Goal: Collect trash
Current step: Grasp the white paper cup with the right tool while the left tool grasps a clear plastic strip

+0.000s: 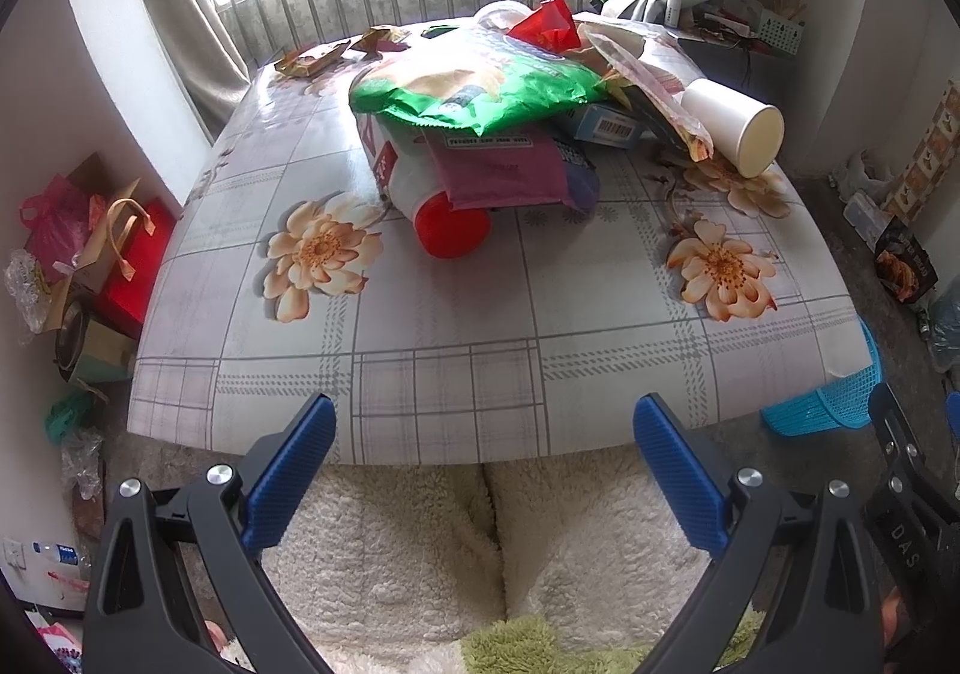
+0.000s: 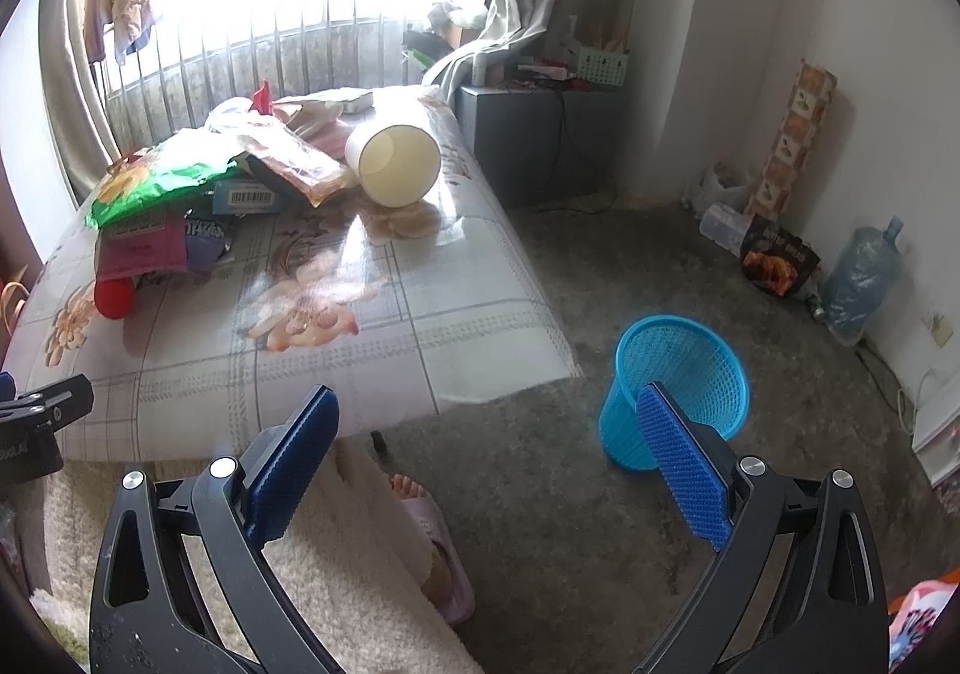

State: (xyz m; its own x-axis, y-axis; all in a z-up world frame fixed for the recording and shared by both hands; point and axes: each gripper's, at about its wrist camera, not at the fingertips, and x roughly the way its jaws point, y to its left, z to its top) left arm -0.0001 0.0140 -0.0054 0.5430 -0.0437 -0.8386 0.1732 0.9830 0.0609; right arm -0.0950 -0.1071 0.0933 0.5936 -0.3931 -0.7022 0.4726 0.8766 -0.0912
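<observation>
- A low surface (image 1: 456, 338) with a floral, checked cover fills the left wrist view; a heap of trash sits on its far half.
- Left gripper (image 1: 483, 428) hangs over the near edge of the surface, its blue fingers (image 1: 294, 470) spread wide and holding nothing.
- Right gripper (image 2: 489, 422) hangs over the floor just past the surface's near right corner, fingers (image 2: 684, 470) spread wide, also holding nothing.
- A green bag (image 1: 468, 86) lies on top of the heap.
- Under it a purple packet (image 1: 510, 170) covers a white bottle lying on its side, whose red cap (image 1: 453, 227) points toward the camera.
- A small box with a barcode (image 1: 612, 125) is wedged under the green bag's right side.
- A white cup (image 1: 735, 128) lies on its side at the heap's right edge, partly under a clear wrapper (image 1: 654, 80).
- A red wrapper (image 1: 549, 23) sticks up at the back of the heap.
- Two gold wrappers (image 1: 312, 59) lie apart from the heap, near the far left corner.
- A blue basket (image 2: 681, 389) stands upright on the floor, just right of the surface's near right corner; the right gripper's outer finger partly covers it.
- A water jug (image 2: 861, 278) stands by the right wall.
</observation>
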